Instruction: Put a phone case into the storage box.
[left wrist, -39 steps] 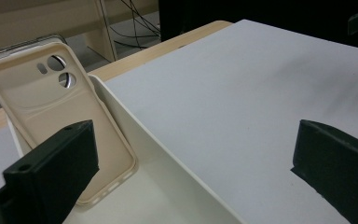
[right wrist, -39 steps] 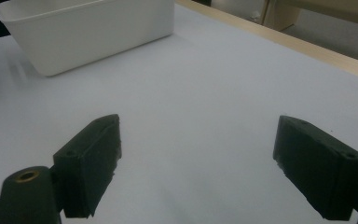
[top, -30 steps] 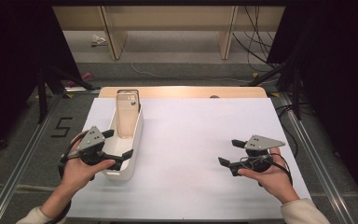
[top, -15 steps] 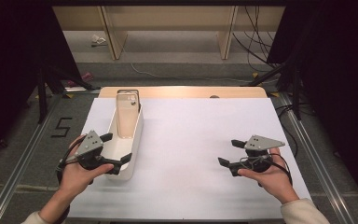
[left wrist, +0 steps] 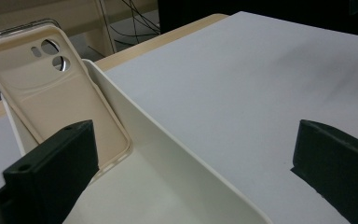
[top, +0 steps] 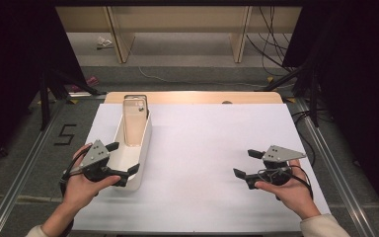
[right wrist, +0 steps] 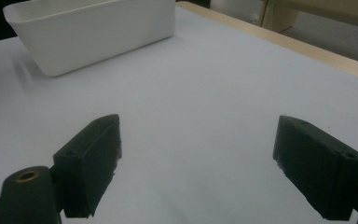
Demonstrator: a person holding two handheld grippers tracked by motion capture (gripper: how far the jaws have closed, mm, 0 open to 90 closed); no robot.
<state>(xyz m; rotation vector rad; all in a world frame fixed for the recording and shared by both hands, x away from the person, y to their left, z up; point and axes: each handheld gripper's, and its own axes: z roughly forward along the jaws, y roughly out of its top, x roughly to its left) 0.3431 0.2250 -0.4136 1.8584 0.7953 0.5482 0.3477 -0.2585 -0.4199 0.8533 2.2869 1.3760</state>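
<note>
A long white bin (top: 142,143) lies on the left of the white table sheet. A beige phone case (top: 135,121) stands upright against its far end, camera holes at the top. My left gripper (top: 123,158) is open at the bin's near end. In the left gripper view one jaw hangs over the bin's inside and the other over the sheet, with the bin wall (left wrist: 168,154) between them and the phone case (left wrist: 56,93) ahead. My right gripper (top: 246,164) rests open and empty over the sheet at the right; in the right gripper view its jaws (right wrist: 209,163) point towards the bin (right wrist: 93,32).
The white sheet (top: 212,143) covers most of a wooden table, whose far edge (top: 197,97) shows bare. Metal rails run along both sides on the floor, with cables at the far right. A wide stretch of sheet separates the two grippers.
My left gripper has drifted slightly back towards the person along the bin's near end. The right gripper and the phone case have stayed put.
</note>
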